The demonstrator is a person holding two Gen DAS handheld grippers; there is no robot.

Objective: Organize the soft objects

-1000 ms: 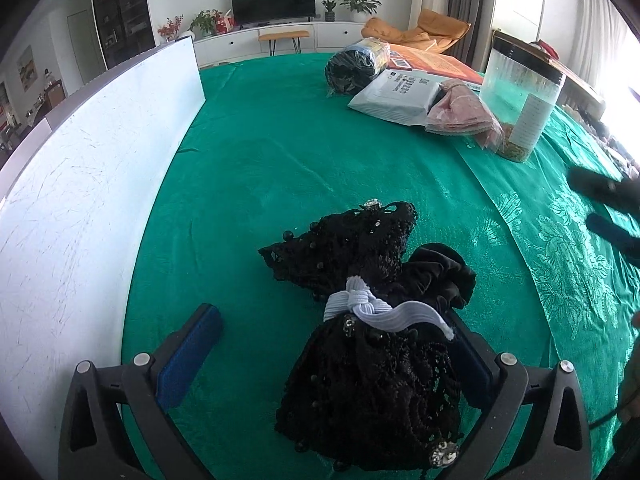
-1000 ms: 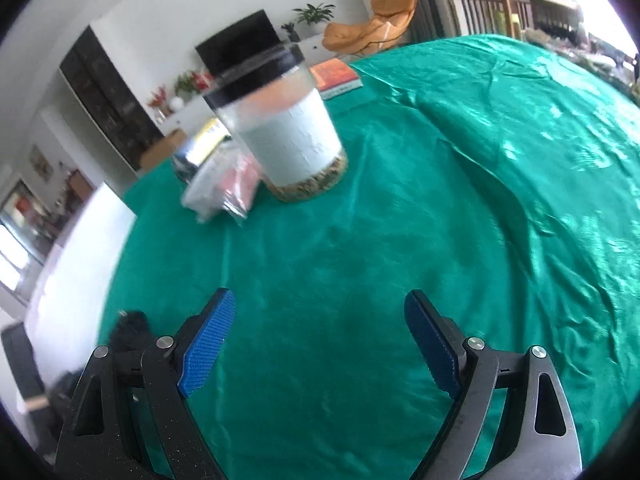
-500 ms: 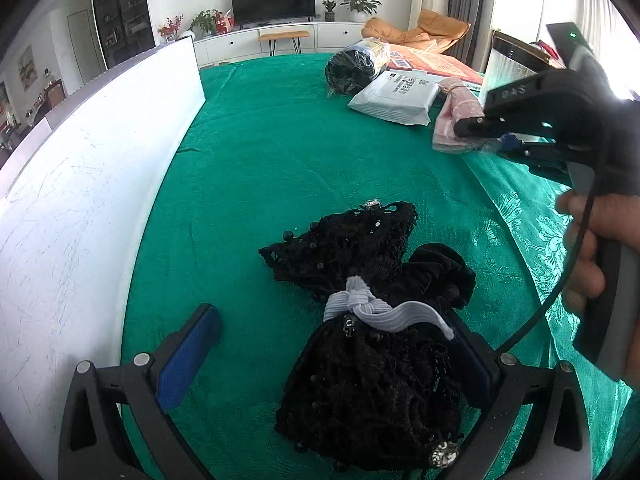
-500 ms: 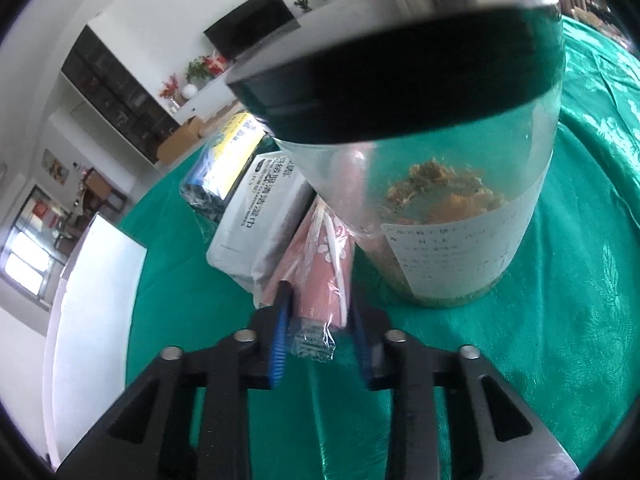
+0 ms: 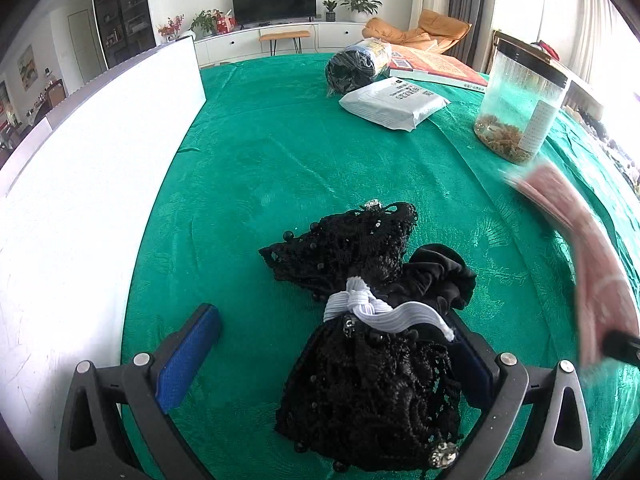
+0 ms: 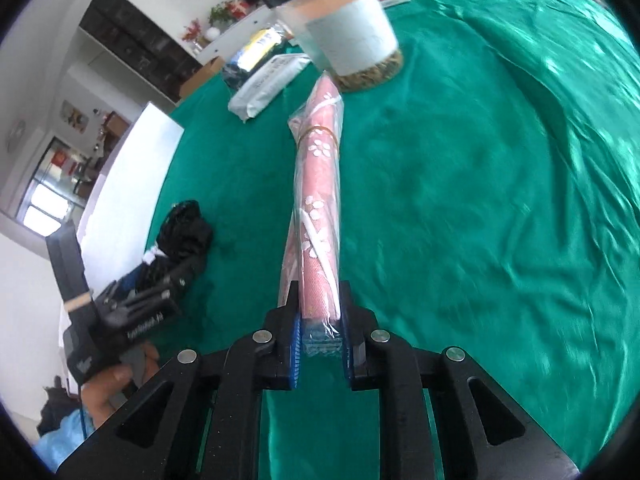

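Note:
A black lace bundle (image 5: 372, 360) tied with a white elastic band (image 5: 360, 304) lies on the green tablecloth (image 5: 280, 152). My left gripper (image 5: 330, 316) stands open around it; the bundle rests against the right finger and the left pad (image 5: 188, 356) is clear of it. My right gripper (image 6: 320, 320) is shut on the near end of a pink flowered cloth roll in a clear bag (image 6: 320, 184), held off the cloth and pointing toward the jar. That roll shows blurred at the right edge of the left wrist view (image 5: 592, 256). The black bundle (image 6: 184, 228) lies left of it.
A clear jar with a black lid (image 5: 520, 108) stands at the back right. Beside it lie a white packet (image 5: 394, 100), a dark wrapped roll (image 5: 356, 64) and an orange book (image 5: 432, 66). A white board (image 5: 100, 160) borders the left side. A hand (image 6: 116, 380) holds the left gripper.
The right gripper went from open to shut on the pink roll beside the jar, then drew it back away from the jar. The left gripper and black bundle stayed still.

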